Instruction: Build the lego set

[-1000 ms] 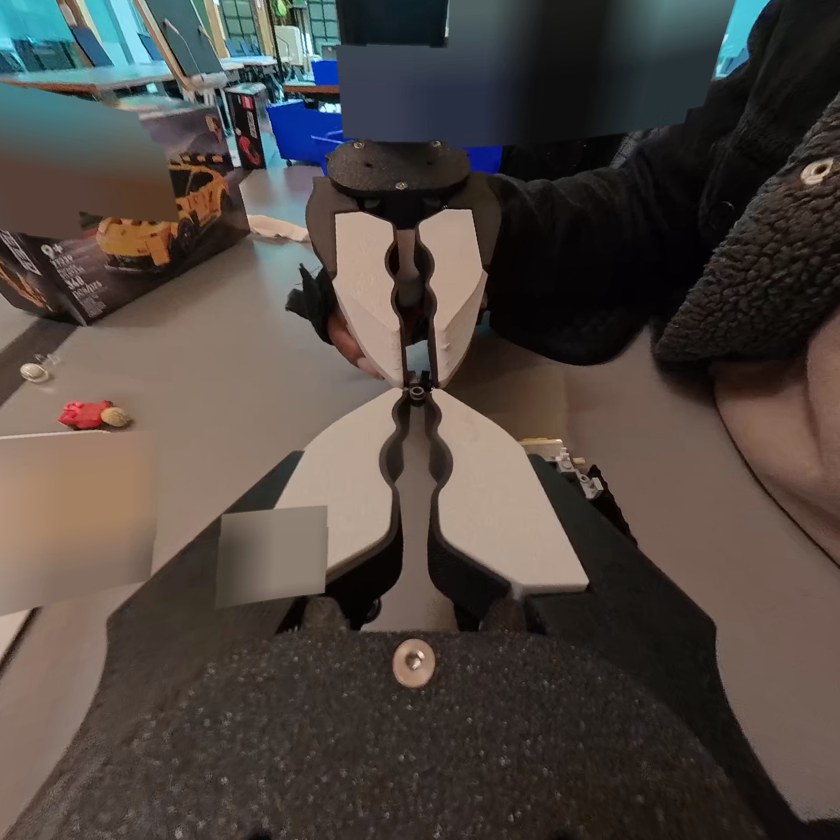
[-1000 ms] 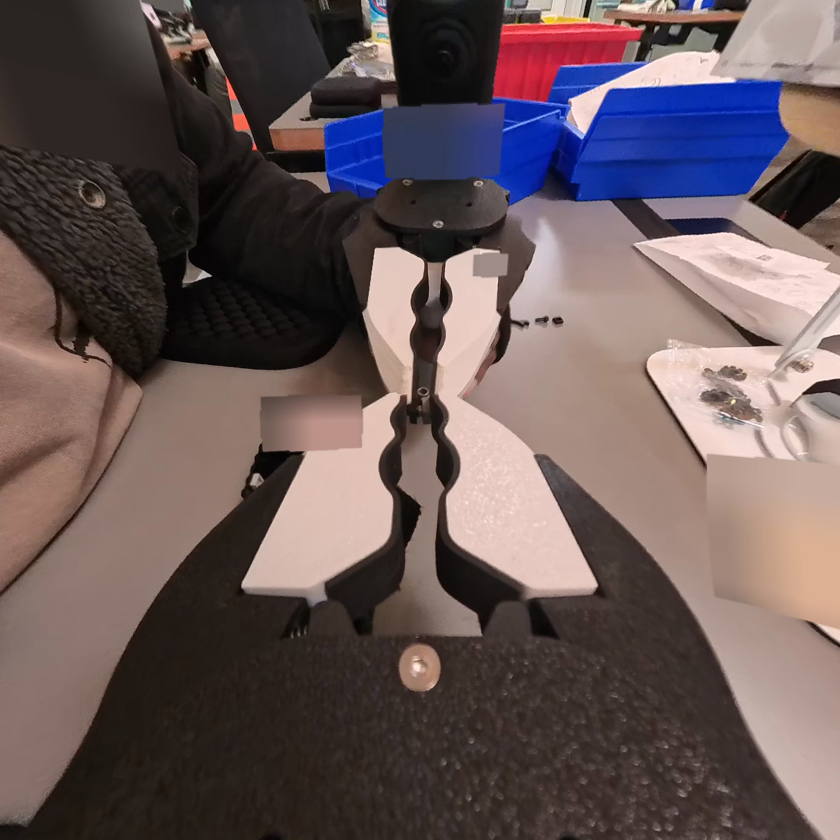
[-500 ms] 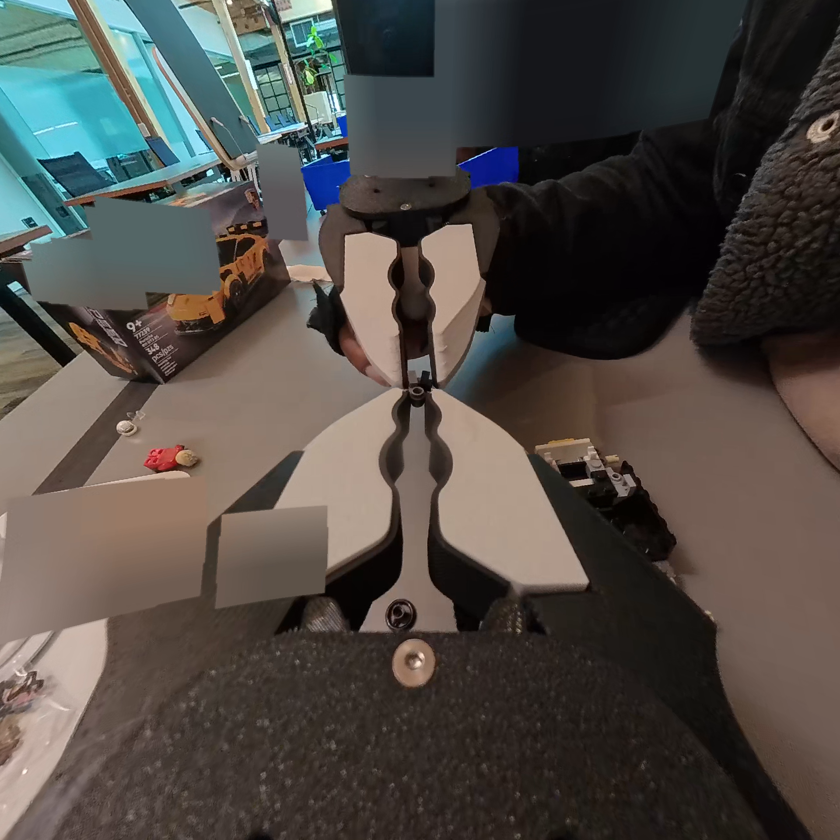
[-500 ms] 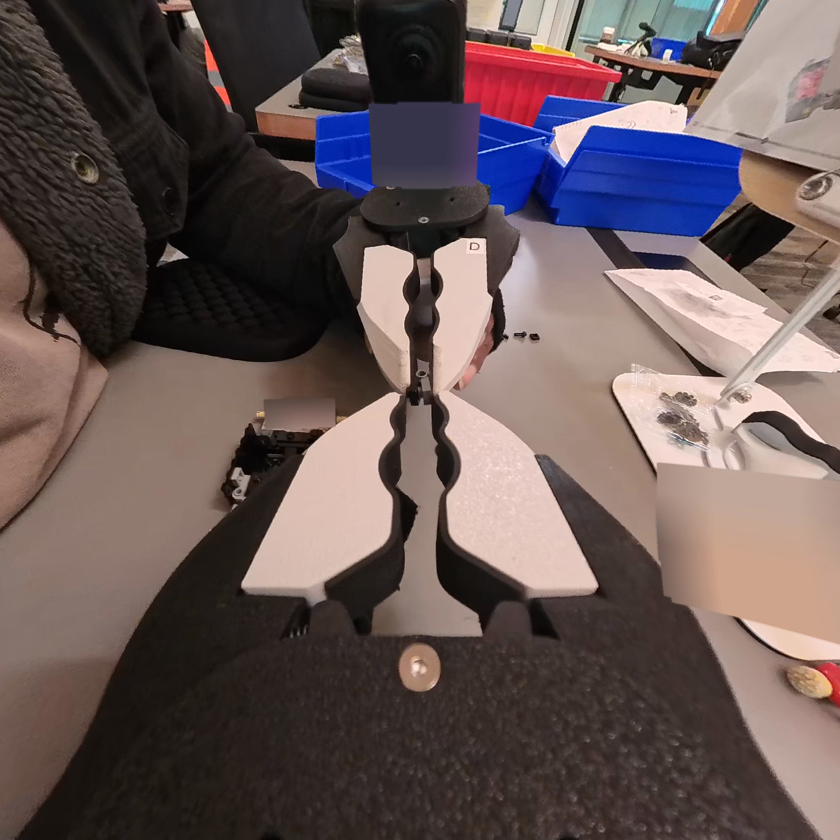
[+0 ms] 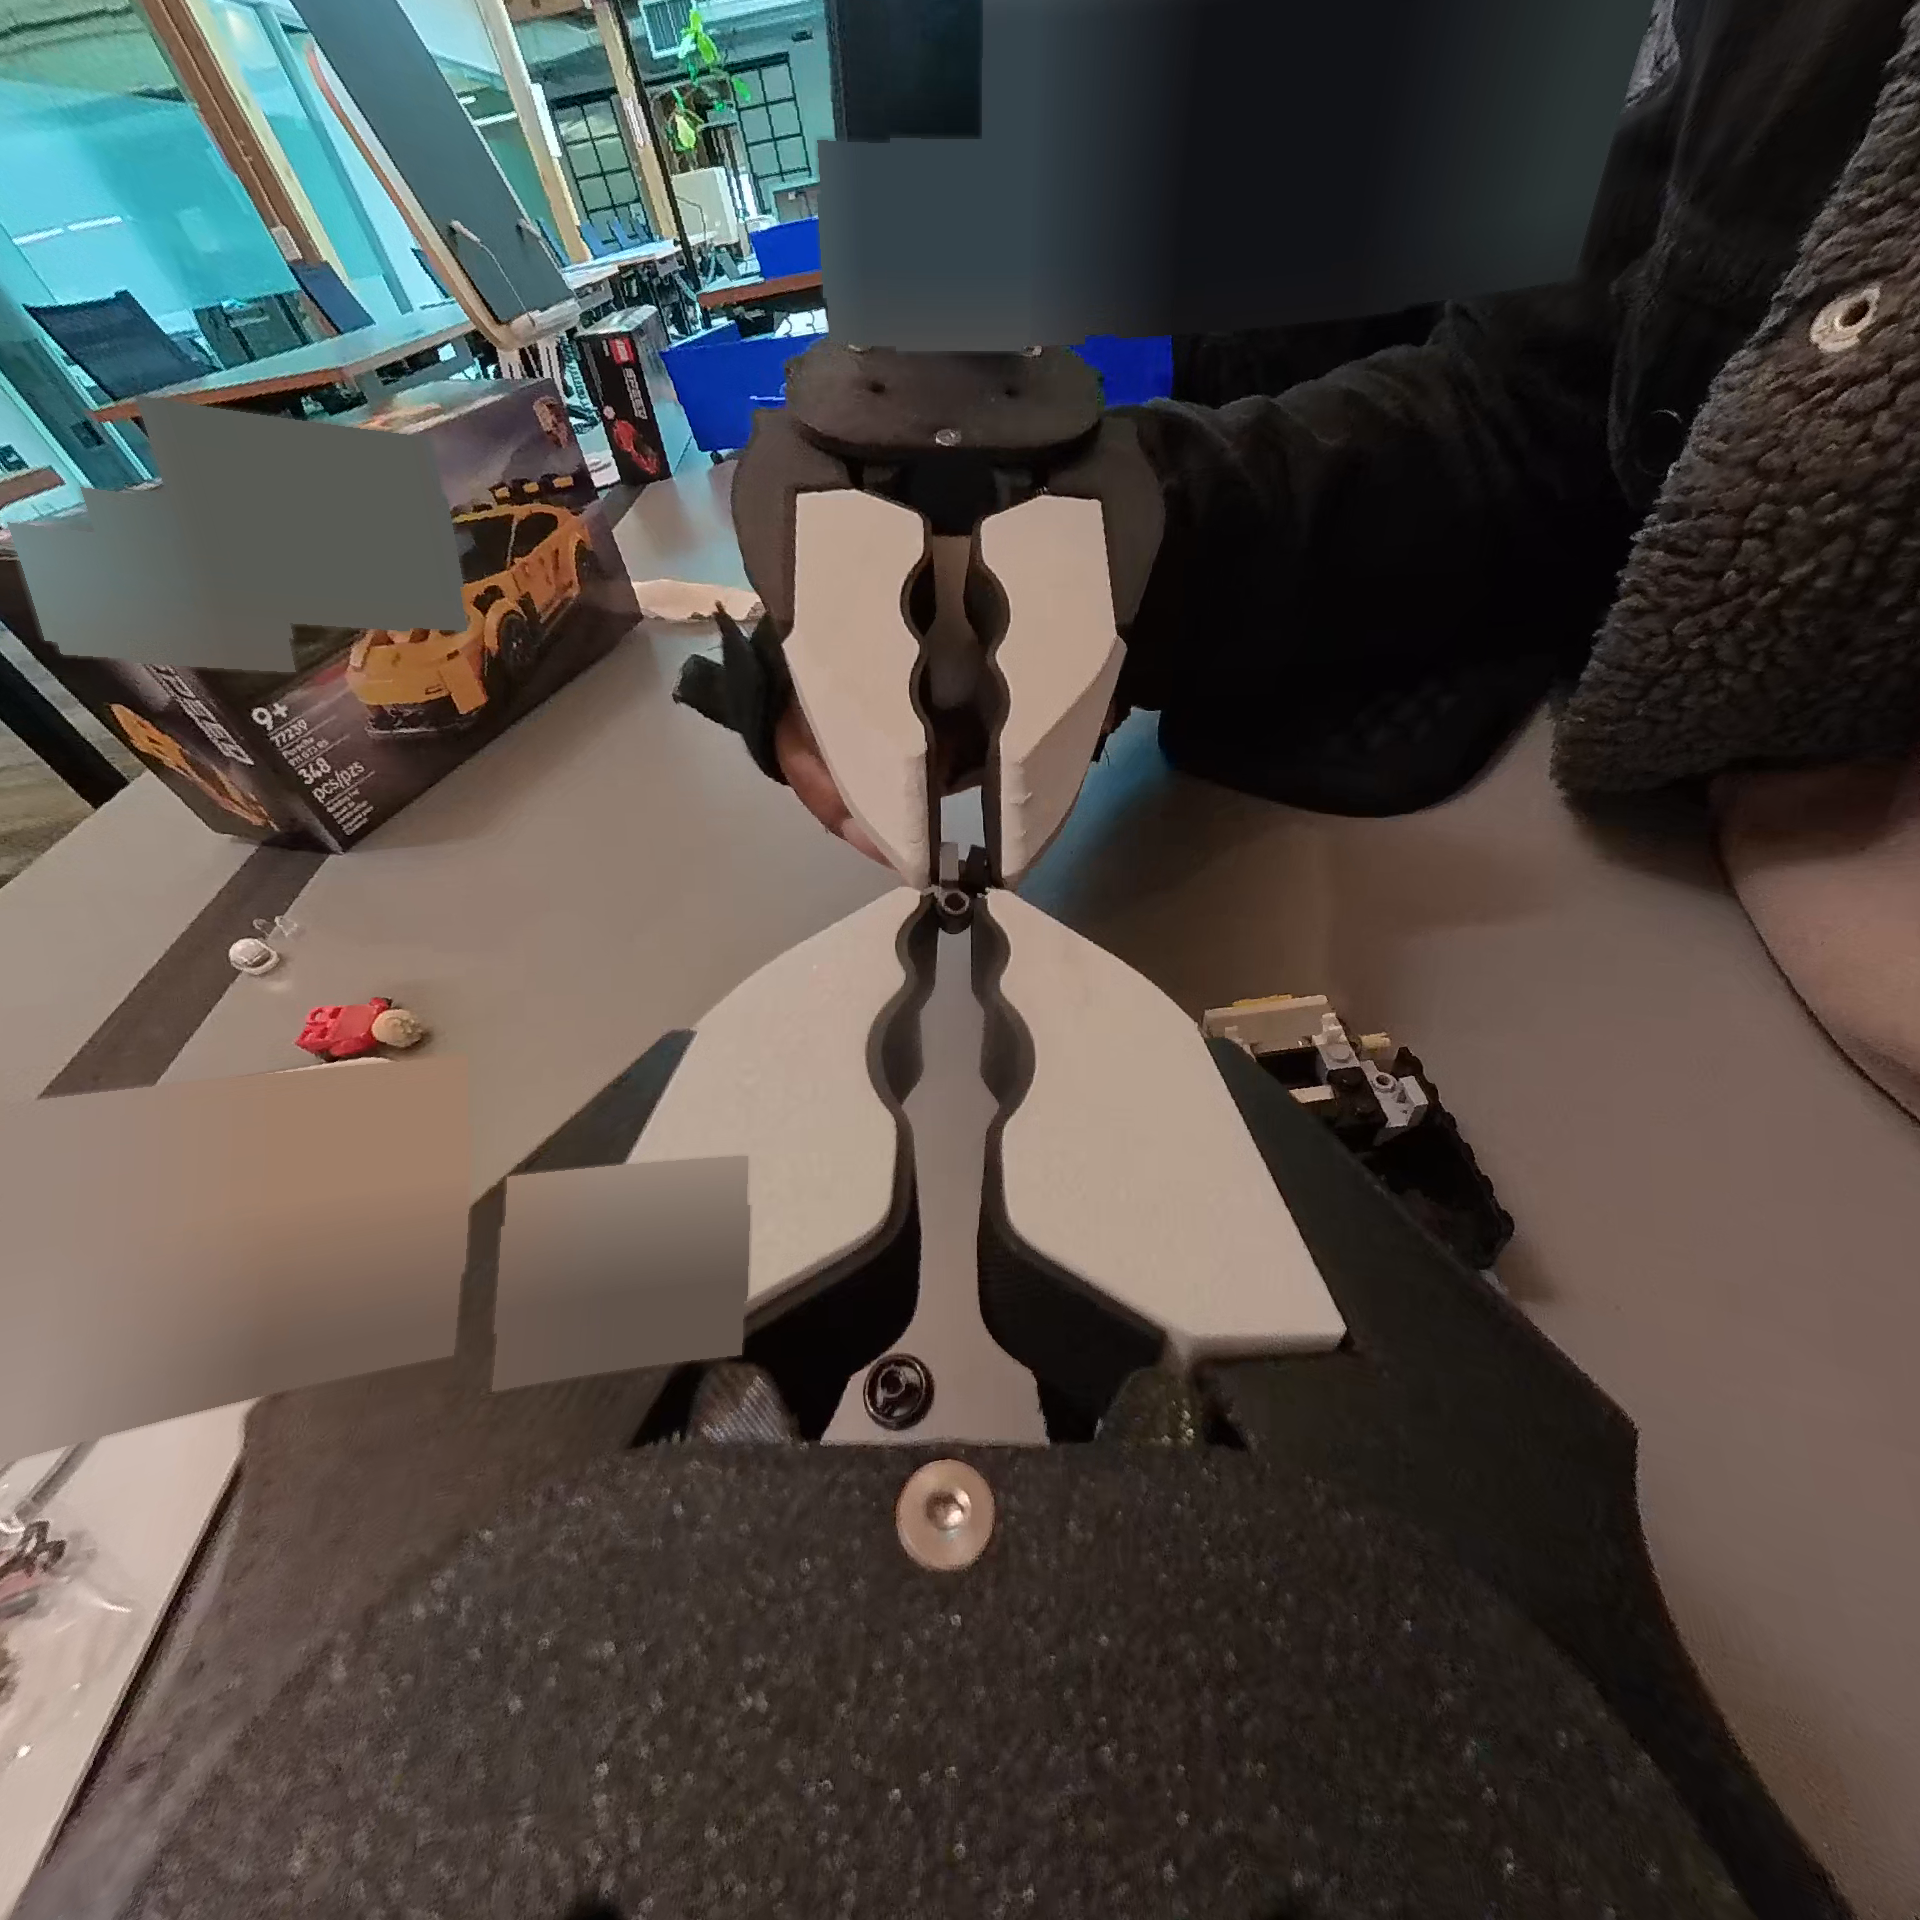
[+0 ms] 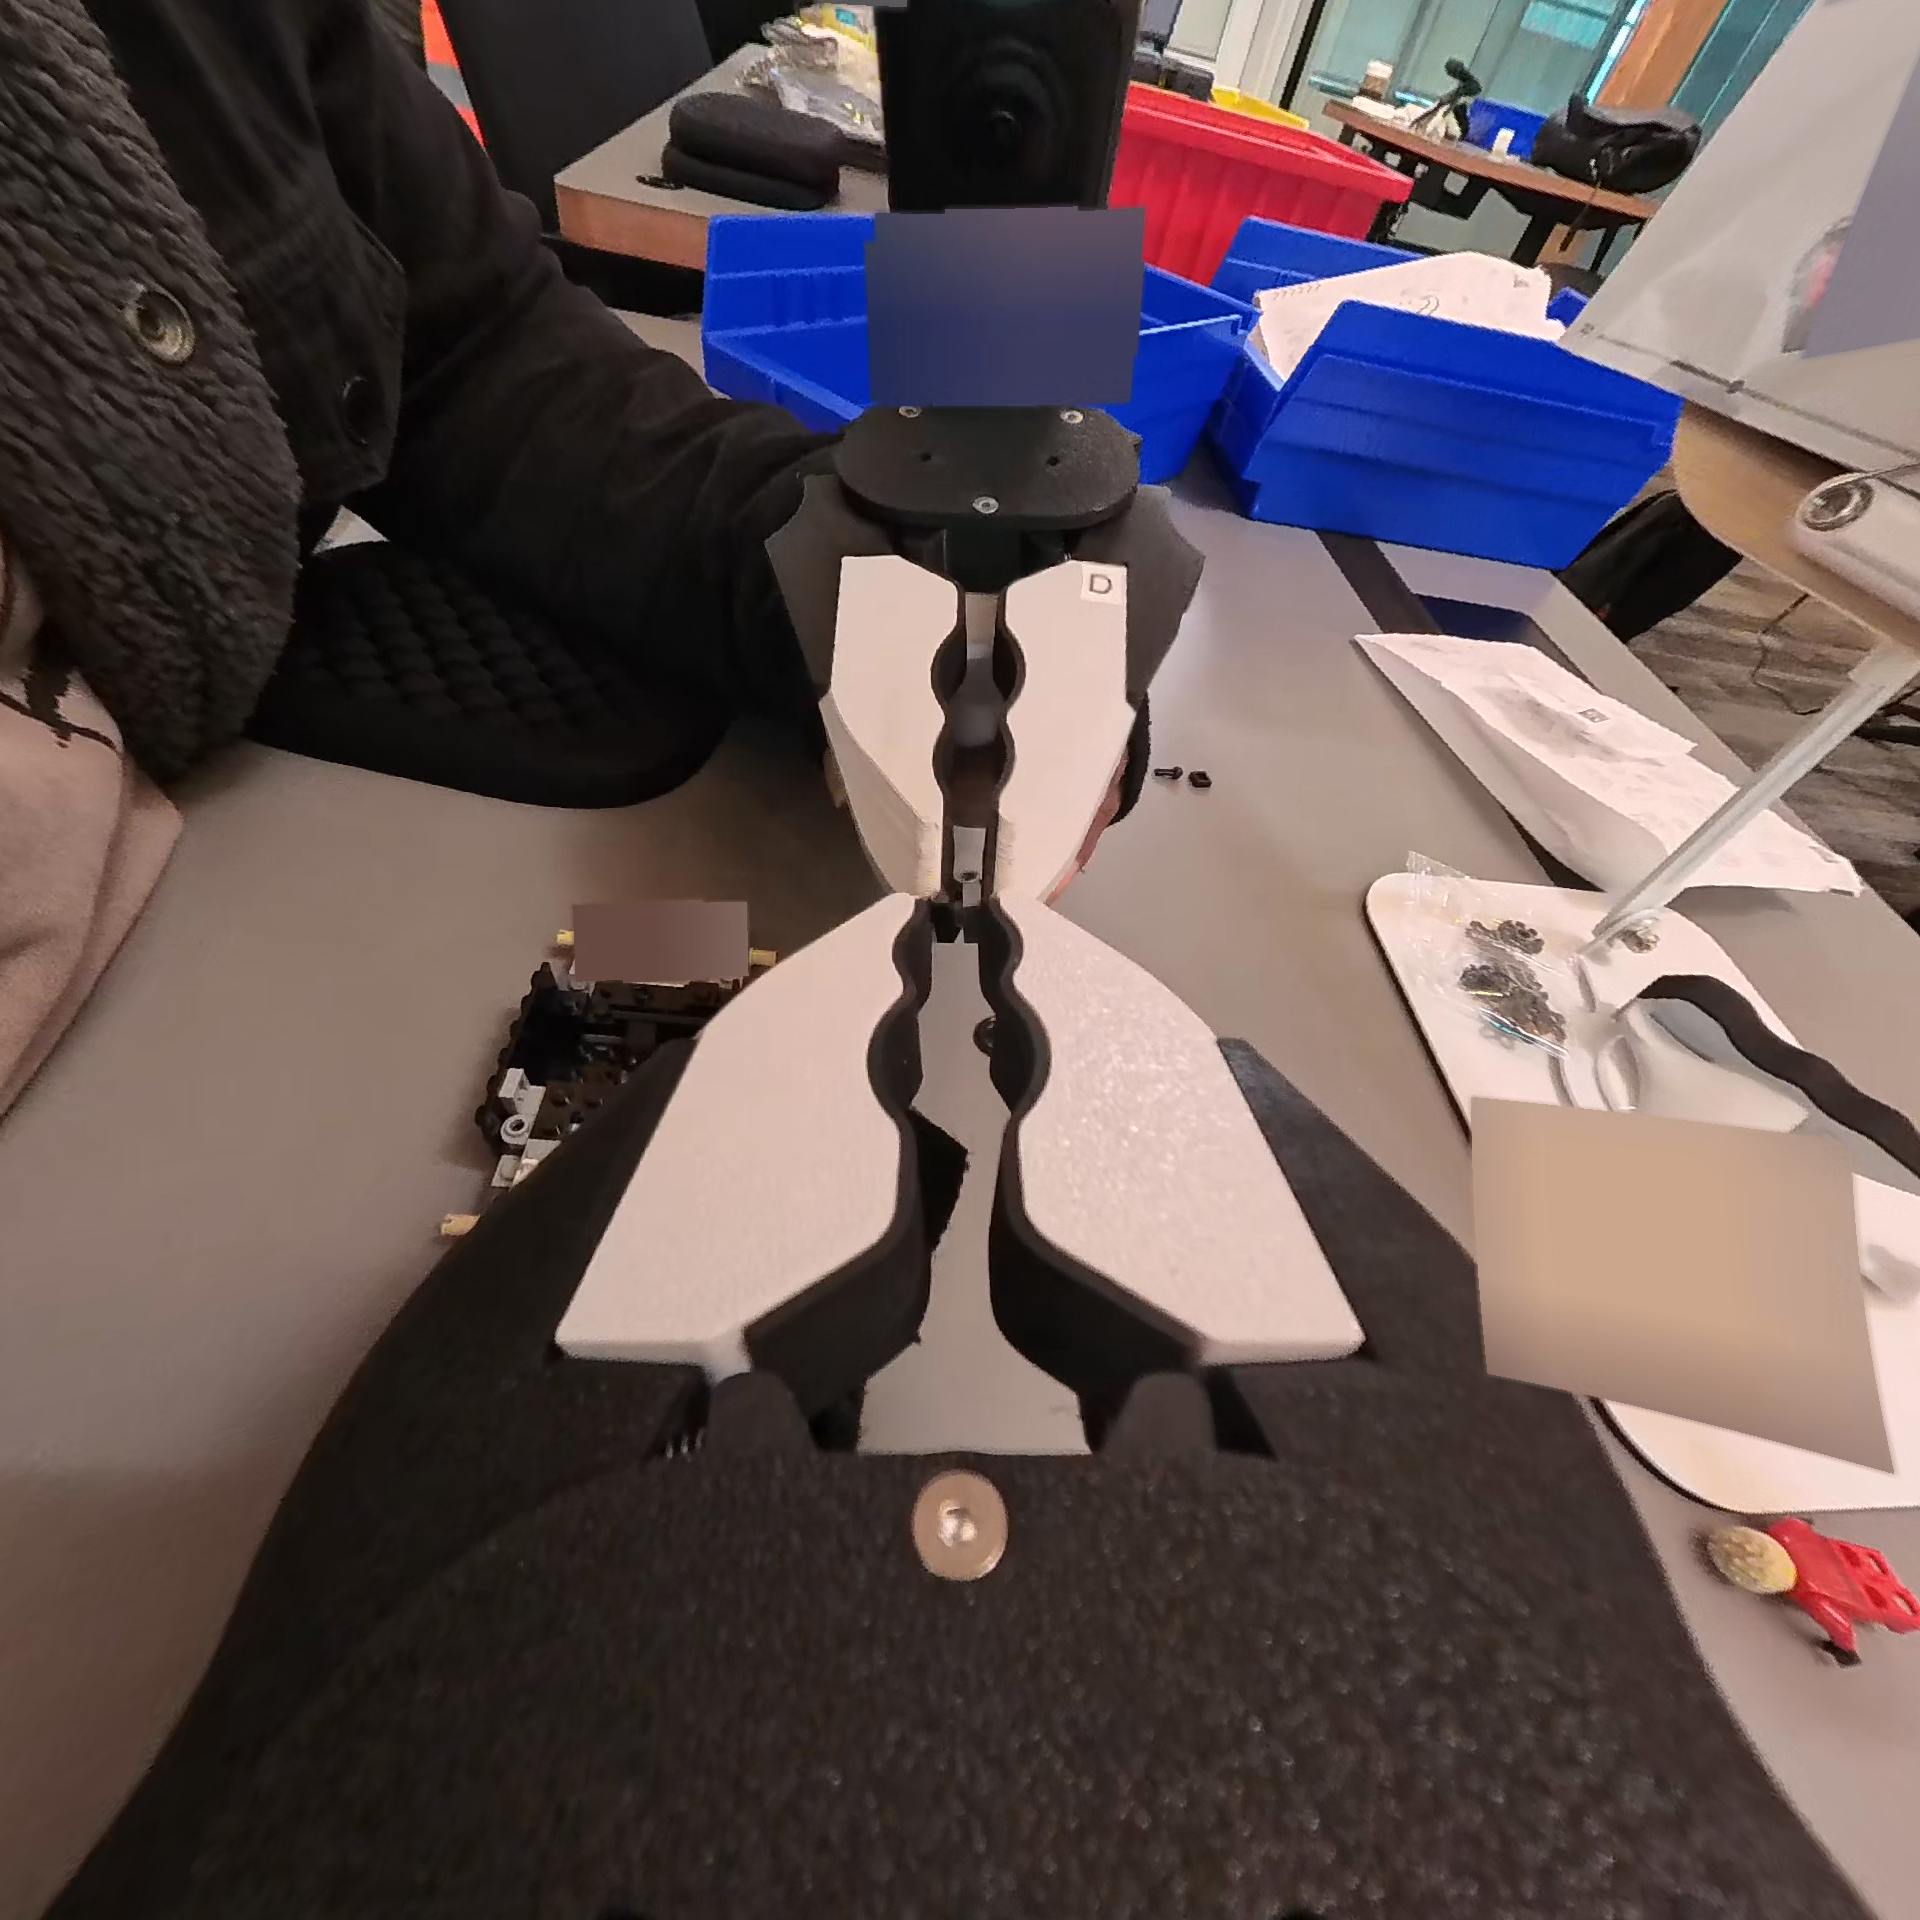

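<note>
Both grippers clenched: left gripper (image 5: 953, 902) on black piece (image 5: 953, 900), right gripper (image 6: 954, 914) on grey piece (image 6: 966, 862); boxed set (image 5: 416, 644) left-view only.

Two hand-held grippers: left gripper (image 5: 954, 914) and right gripper (image 6: 956, 920), each with white wavy-edged fingers (image 5: 790, 1101) on a grainy black body (image 5: 935, 1714) bearing one silver screw (image 5: 943, 1525). Behind them, a black jacket sleeve (image 5: 1403, 582), a dark fleece collar with a metal snap (image 6: 156, 322), a black camera (image 6: 1003, 99).
</note>
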Available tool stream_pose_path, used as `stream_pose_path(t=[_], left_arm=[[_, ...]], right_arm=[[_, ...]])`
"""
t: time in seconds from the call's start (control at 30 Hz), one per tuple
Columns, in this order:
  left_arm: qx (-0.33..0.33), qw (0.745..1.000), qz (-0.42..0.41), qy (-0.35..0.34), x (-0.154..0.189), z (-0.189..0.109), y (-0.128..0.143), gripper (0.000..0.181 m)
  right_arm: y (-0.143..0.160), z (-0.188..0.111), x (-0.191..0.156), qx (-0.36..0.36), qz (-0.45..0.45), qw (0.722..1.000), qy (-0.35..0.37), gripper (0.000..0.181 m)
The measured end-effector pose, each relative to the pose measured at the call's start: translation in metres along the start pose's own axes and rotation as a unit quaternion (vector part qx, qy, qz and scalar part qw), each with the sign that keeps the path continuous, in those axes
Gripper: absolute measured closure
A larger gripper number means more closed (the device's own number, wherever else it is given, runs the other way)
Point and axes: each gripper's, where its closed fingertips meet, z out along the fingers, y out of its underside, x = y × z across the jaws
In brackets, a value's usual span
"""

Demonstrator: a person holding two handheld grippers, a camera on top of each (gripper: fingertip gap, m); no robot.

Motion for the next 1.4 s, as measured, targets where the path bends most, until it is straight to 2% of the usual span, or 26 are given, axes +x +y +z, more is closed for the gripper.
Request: stream_pose_path(t=[0.23,0.67,1.07,1.4], left_arm=[[-0.013,1.0,-0.022,0.012,0.001,0.001,0.007,0.175],[0.012,0.997,-0.059,0.04,0.004,0.0,0.007,0.175],[0.023,0.998,-0.052,0.017,-0.001,-0.002,-0.001,0.174],[0.001,0.999,-0.047,0.007,-0.004,0.0,0.006,0.175]], right_arm=[[0.006,0.003,-0.001,-0.023,0.014,1.0,-0.007,0.173],[0.006,0.004,-0.004,-0.031,0.042,0.998,-0.025,0.174],[-0.002,0.001,0.001,0.002,0.065,0.998,-0.023,0.175],[0.004,0.003,0.005,-0.007,0.035,0.999,0.002,0.173]])
